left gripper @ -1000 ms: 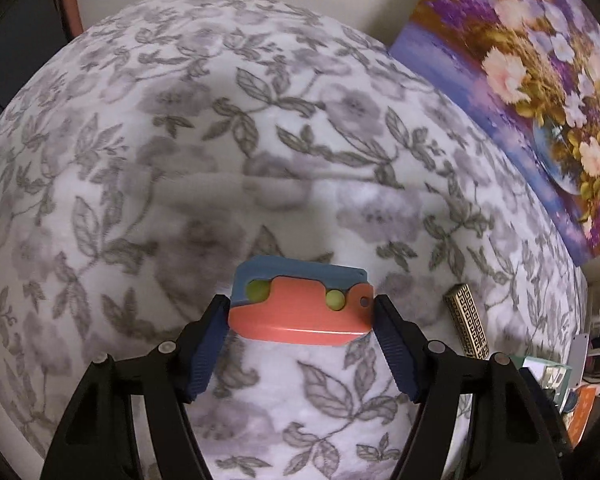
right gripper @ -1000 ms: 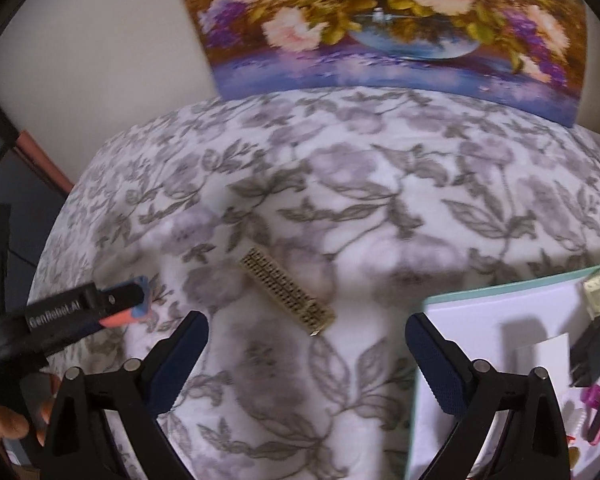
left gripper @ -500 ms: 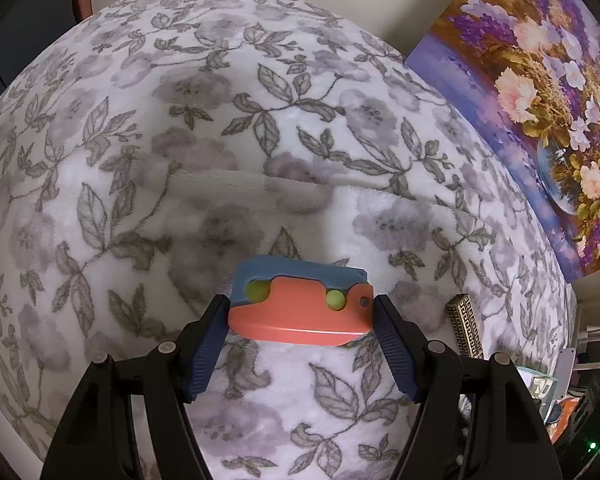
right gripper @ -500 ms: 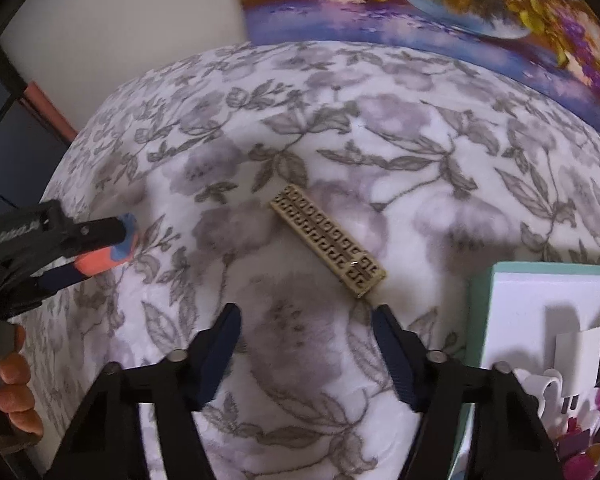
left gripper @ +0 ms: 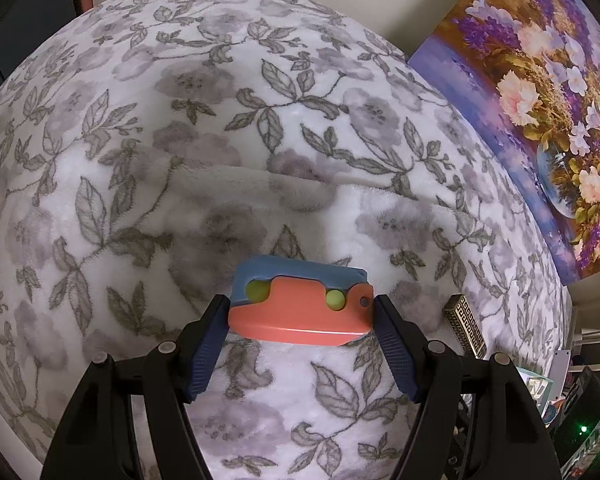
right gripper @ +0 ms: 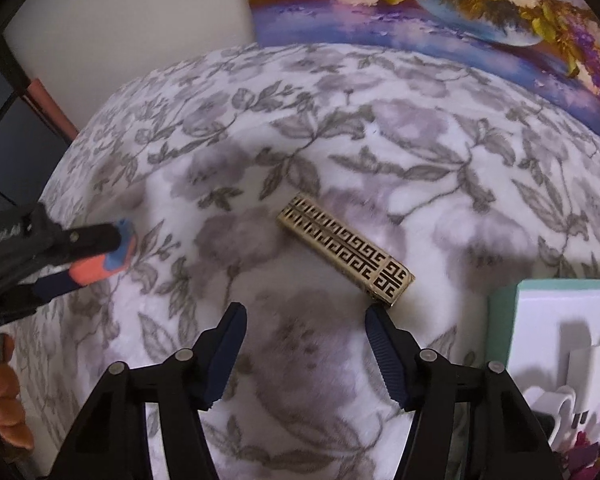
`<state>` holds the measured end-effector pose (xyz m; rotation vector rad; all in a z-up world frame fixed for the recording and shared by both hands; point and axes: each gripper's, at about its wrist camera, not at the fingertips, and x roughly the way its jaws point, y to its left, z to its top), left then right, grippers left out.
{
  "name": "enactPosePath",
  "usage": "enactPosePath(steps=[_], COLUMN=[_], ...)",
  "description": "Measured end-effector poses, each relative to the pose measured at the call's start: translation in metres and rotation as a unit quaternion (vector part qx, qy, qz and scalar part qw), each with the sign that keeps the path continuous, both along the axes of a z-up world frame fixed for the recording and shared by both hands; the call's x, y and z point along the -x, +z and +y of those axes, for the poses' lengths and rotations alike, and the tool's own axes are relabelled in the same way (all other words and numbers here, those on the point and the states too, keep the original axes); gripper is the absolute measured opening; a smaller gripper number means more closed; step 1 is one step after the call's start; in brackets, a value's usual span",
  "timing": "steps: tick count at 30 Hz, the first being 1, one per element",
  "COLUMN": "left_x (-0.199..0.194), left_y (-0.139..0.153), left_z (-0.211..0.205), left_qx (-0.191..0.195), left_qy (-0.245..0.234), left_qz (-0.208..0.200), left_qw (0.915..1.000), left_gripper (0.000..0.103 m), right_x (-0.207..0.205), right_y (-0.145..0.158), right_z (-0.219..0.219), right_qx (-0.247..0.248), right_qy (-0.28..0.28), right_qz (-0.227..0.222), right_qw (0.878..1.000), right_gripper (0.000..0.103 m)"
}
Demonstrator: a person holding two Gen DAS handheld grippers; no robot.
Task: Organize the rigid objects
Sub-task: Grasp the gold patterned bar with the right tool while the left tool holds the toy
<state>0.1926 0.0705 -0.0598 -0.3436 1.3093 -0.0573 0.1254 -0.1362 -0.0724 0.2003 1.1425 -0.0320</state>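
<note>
Your left gripper (left gripper: 300,312) is clenched on the toy (left gripper: 300,304), an orange and blue block with 2 green studs, its pads pressing on both short ends. It hangs above the blanket (left gripper: 180,120), clear of the fabric as far as the left view shows. In the right view you can see the same toy (right gripper: 108,260) at the far left, well apart from the box (right gripper: 500,320).

Your right gripper (right gripper: 304,344) is closing, but nothing is between its jaws yet. The gold bar (right gripper: 344,252), patterned with a black key design, lies flat on the blanket just ahead of the tips, set on a slant. Its near end sits close beside the right finger (right gripper: 384,352); whether they touch, you cannot tell.

The step in hand looks like the pick of the gold bar, with the toy already secured in your other hand. The box, teal-edged with a white floor and a few small items already in it, lies at the right edge, so it is probably the goal for both pieces.

For the next move, the jaws as they stand do not straddle the bar. You would need to push forward and turn the wrist so the pads meet its 2 long sides. The bar looks smooth and hard, so a skewed pinch could let it slip.
</note>
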Motion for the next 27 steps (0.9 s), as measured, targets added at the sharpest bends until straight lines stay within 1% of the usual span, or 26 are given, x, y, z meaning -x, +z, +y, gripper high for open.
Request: enactPosePath(steps=[5, 7, 9, 12, 14, 15, 16, 19, 22, 27], left_x=[0.000, -0.001, -0.001, 0.000, -0.001, -0.001, -0.001, -0.001, -0.001, -0.001], left_y=[-0.002, -0.003, -0.003, -0.002, -0.002, -0.002, -0.002, -0.002, -0.003, -0.005], left_z=[0.001, 0.001, 0.001, 0.000, 0.000, 0.000, 0.000, 0.002, 0.004, 0.005], left_qx=[0.003, 0.006, 0.008, 0.008, 0.007, 0.007, 0.005, -0.006, -0.011, -0.011], left_qy=[0.003, 0.004, 0.004, 0.006, 0.006, 0.007, 0.008, 0.011, 0.013, 0.015], left_qz=[0.004, 0.006, 0.006, 0.005, 0.005, 0.005, 0.005, 0.004, 0.004, 0.008], left_qw=[1.0000, 1.0000, 0.9999, 0.9999, 0.9999, 0.9999, 0.9999, 0.9999, 0.9998, 0.9998], left_gripper=[0.073, 0.073, 0.073, 0.073, 0.073, 0.073, 0.073, 0.073, 0.073, 0.073], right_x=[-0.003, -0.002, -0.001, -0.003, -0.005, -0.006, -0.008, -0.013, -0.017, -0.025], right_y=[0.000, -0.001, 0.001, 0.000, 0.000, -0.001, -0.002, -0.002, -0.004, -0.005], right_z=[-0.002, -0.010, -0.018, -0.018, -0.016, -0.016, -0.014, -0.008, -0.007, -0.006], right_qx=[0.041, 0.040, 0.024, 0.019, 0.017, 0.012, 0.008, 0.019, 0.025, 0.041], right_qy=[-0.001, -0.017, -0.036, -0.042, -0.045, -0.049, -0.054, -0.060, -0.079, -0.098], right_qz=[0.002, 0.003, 0.000, -0.005, -0.009, -0.011, -0.013, -0.013, -0.015, -0.009], right_qw=[0.999, 0.999, 0.999, 0.999, 0.999, 0.999, 0.998, 0.998, 0.996, 0.994], right_gripper=[0.065, 0.065, 0.065, 0.067, 0.073, 0.078, 0.080, 0.081, 0.082, 0.082])
